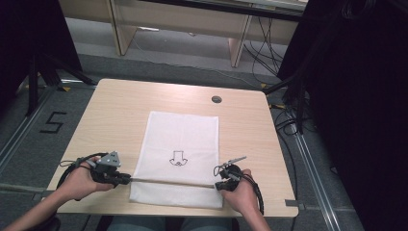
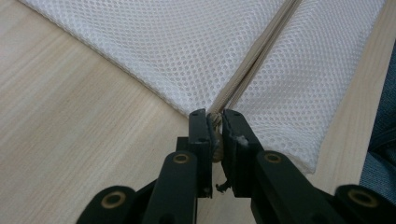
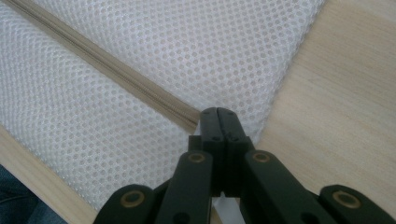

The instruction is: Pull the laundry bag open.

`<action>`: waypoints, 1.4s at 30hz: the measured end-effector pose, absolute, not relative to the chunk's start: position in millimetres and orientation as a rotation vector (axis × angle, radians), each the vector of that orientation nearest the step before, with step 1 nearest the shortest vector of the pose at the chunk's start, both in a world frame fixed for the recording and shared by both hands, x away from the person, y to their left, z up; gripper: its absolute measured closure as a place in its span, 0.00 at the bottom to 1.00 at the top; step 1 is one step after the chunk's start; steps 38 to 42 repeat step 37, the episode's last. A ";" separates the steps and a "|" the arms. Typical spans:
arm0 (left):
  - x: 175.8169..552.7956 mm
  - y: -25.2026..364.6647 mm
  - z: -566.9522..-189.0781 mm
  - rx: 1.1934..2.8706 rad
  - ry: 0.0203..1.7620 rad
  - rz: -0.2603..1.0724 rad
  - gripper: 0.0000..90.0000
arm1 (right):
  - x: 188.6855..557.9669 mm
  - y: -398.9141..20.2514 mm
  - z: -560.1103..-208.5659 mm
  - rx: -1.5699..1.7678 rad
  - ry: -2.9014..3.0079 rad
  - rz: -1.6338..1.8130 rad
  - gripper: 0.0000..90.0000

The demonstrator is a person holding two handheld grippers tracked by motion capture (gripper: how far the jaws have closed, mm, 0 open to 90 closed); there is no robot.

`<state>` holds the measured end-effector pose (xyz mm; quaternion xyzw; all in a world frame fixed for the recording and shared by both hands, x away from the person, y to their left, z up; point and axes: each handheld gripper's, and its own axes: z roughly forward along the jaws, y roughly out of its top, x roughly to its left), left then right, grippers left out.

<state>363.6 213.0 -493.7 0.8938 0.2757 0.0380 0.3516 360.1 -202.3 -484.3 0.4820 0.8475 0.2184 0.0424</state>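
A white mesh bag (image 1: pixel 180 139) lies flat on the wooden table (image 1: pixel 115 120), with a black arrow mark (image 1: pixel 178 159) on it. A beige zipper (image 1: pixel 173 182) runs across the bag near the front edge. My left gripper (image 1: pixel 126 180) is at the zipper's left end. In the left gripper view its jaws (image 2: pixel 215 126) are shut on the beige zipper end (image 2: pixel 216 140). My right gripper (image 1: pixel 219 185) is at the bag's right edge. In the right gripper view it (image 3: pixel 218 116) is shut on the mesh (image 3: pixel 140 42) where the zipper (image 3: pixel 116 74) ends.
A round dark grommet (image 1: pixel 216 99) sits in the table's far right part. Bare wood surrounds the bag on all sides. Black drapes and cables (image 1: pixel 288 120) stand to the right of the table, and a taped "5" (image 1: pixel 52 122) marks the floor on the left.
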 end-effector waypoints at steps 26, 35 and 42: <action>374.2 214.6 -494.9 2.110 0.789 0.183 0.46 | 357.1 -201.9 -478.1 1.498 2.538 0.733 0.84; 385.1 222.9 -495.7 2.082 0.846 0.246 0.42 | 360.4 -210.4 -473.2 1.438 2.475 0.790 0.74; 387.2 225.2 -496.5 2.075 0.868 0.255 0.42 | 359.5 -210.1 -471.3 1.480 2.458 0.801 0.74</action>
